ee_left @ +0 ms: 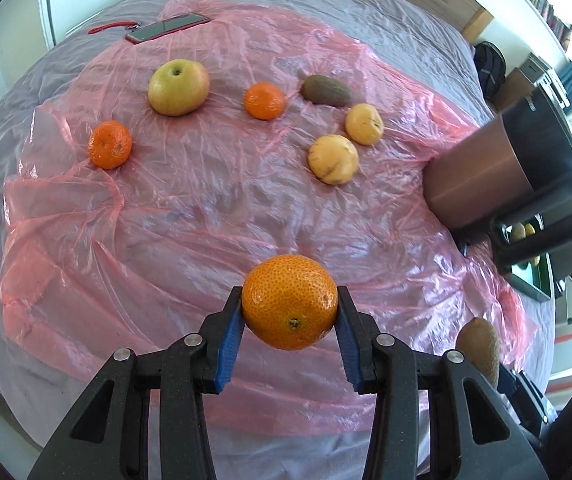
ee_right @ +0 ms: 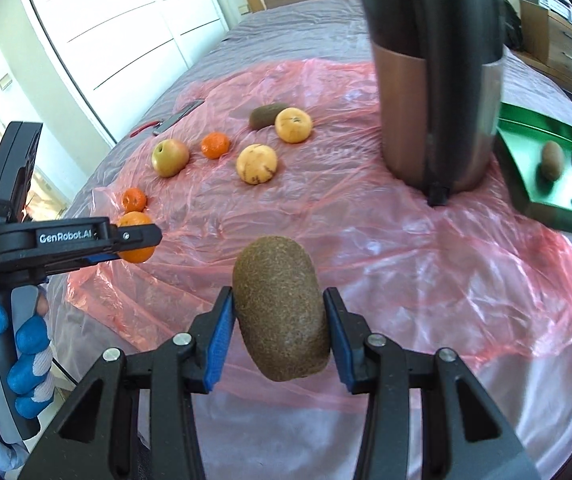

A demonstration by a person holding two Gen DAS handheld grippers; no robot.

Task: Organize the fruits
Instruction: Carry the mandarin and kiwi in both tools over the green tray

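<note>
**Fruits in both grips, green tray waiting past the kettle**

Fruits lie scattered on a pink plastic sheet [ee_left: 190, 208] spread over a bed. In the left wrist view, the left hand-held gripper [ee_left: 290, 312] is clamped on a mandarin [ee_left: 290, 302], blue pads pressing both flanks, lifted clear of the sheet. Beyond it lie an apple [ee_left: 179, 87], two more mandarins, a kiwi [ee_left: 326, 90] and two yellow fruits, all on the near side of the steel kettle [ee_left: 502, 172].

In the right wrist view, the right hand-held gripper [ee_right: 278, 320] pinches a second kiwi [ee_right: 280, 308] across its narrow waist, held above the sheet. The green tray [ee_right: 526, 196], just beyond the kettle, already holds a kiwi and a yellow fruit. A gloved hand [ee_right: 26, 360] steadies the left tool. Carrying well likely means swinging wide of the kettle, keeping both squeezes steady, and lowering each fruit beside its kind before letting go.
</note>
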